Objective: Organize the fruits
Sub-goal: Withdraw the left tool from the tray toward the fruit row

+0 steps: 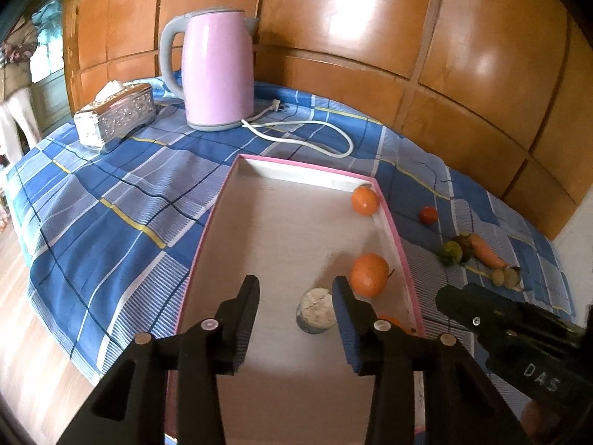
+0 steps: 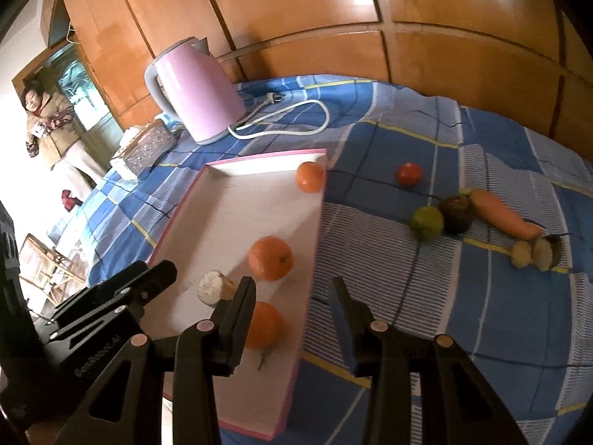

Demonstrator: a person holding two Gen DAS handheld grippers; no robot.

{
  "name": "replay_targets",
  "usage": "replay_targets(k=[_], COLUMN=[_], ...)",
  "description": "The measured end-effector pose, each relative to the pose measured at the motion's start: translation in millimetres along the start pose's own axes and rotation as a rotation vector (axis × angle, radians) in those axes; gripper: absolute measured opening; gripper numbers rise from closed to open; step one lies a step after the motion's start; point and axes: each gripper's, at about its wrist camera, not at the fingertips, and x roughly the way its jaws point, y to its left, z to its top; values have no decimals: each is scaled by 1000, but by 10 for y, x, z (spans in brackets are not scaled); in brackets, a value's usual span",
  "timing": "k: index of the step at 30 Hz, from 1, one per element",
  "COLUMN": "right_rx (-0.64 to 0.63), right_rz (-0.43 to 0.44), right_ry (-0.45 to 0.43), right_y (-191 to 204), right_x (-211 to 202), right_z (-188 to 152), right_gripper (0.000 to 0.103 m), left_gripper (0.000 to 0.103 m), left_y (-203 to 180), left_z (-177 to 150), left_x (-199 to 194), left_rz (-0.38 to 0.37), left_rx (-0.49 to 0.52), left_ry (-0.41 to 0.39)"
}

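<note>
The left tongs (image 1: 295,289) are hanging spread over the pink-rimmed tray (image 1: 218,204), pinching nothing; a pale cut root piece (image 1: 315,309) is lying on the tray floor between the tips. 3 oranges are sitting along the tray's right wall: (image 2: 310,176), (image 2: 270,257), (image 2: 262,324). The right tongs (image 2: 294,291) are also spread and empty, straddling that wall. On the desk's checked cloth (image 2: 481,296), a tomato (image 2: 409,174), lime (image 2: 428,222) and carrot (image 2: 504,215) are lying apart from the tray.
</note>
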Motion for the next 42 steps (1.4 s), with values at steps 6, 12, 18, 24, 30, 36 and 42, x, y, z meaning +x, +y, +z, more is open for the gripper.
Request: replay_targets(k=[6, 12, 18, 24, 30, 36, 42], right_rx=[-18, -15, 7, 44, 95, 169, 232], right_rz=[-45, -77, -101, -129, -167, -218, -260], right_ry=[-32, -52, -61, -60, -58, -63, -71], right_y=[-13, -67, -158, -302, -495, -792, -1068], right_x=[-84, -129, -164, -197, -242, -325, -408], right_z=[-44, -77, -121, -164, -226, -314, -373], right_gripper=[42, 42, 42, 42, 42, 42, 42], left_gripper=[47, 48, 50, 51, 52, 52, 52], left_y=[-92, -174, -258, -350, -452, -545, -636], left_z=[-34, -60, -95, -118, -126, -104, -80], left_x=[-46, -71, -63, -39, -33, -45, -20], left_rz=[-8, -13, -22, -36, -45, -54, -90], left_rx=[24, 46, 61, 75, 100, 114, 109], left_ry=[-7, -14, -7, 1, 4, -3, 12])
